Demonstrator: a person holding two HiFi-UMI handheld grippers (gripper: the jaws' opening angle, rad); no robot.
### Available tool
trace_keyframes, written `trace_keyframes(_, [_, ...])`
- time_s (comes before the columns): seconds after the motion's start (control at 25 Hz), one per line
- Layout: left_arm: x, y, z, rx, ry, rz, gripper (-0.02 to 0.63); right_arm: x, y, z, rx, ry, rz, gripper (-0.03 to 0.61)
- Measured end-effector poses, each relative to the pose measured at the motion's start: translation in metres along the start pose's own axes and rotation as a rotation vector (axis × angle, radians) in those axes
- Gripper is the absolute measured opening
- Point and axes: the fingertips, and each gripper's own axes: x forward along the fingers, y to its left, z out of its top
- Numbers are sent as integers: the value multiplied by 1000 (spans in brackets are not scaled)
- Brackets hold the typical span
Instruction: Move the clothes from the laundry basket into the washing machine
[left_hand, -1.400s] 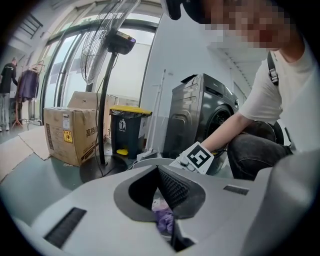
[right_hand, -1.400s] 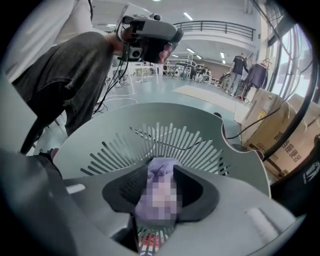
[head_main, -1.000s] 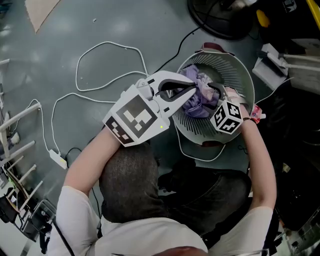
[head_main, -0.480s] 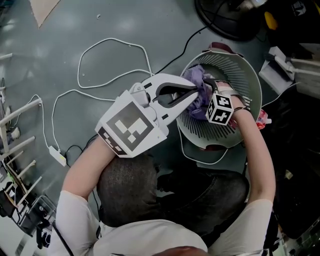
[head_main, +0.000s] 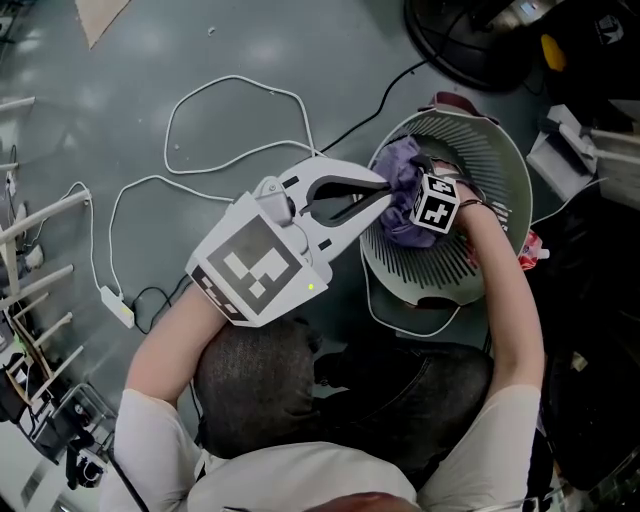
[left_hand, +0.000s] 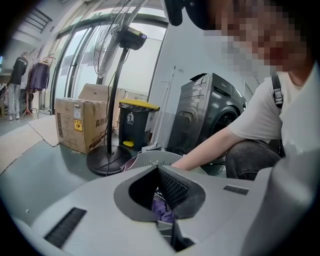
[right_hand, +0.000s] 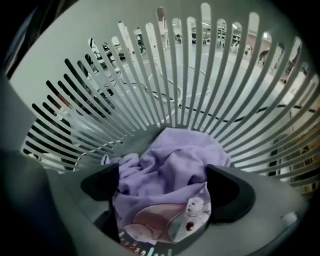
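The purple garment (right_hand: 172, 157), lying in the laundry basket (head_main: 492, 140), is being straddled by the right gripper (right_hand: 165, 187), whose jaws have just been opening (the left gripper (left_hand: 158, 170) is being held shut); a shallow pinch risks it slipping free.

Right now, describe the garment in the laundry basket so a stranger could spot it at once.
On the grey floor stands a round, pale, slatted laundry basket. One crumpled lilac garment is inside it. A pink cartoon print with a small white figure sets it apart.

Overhead head view, gripper views share basket (head_main: 492, 160)
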Motion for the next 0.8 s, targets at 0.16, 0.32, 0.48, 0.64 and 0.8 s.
trace_keyframes(0.16, [-2,1,-3,-7,8,-2,6,7,15,-12,76,29,108,573])
trace_keyframes(0.32, [-1,-1,-1,-24,10,-21,6,9,33,-22,111,70,188,606])
trace_keyframes(0.48, [1,-4,0,-30,4,-35,6,19,51,-34,64,107,203,607])
trace_keyframes(0.64, [5,-3,-7,-36,20,-38,6,35,49,-46,-80,169,94,609])
trace_keyframes(0.8, [6,-5,-3,-40,13,-45,6,47,40,-61,-231,247,-8,610])
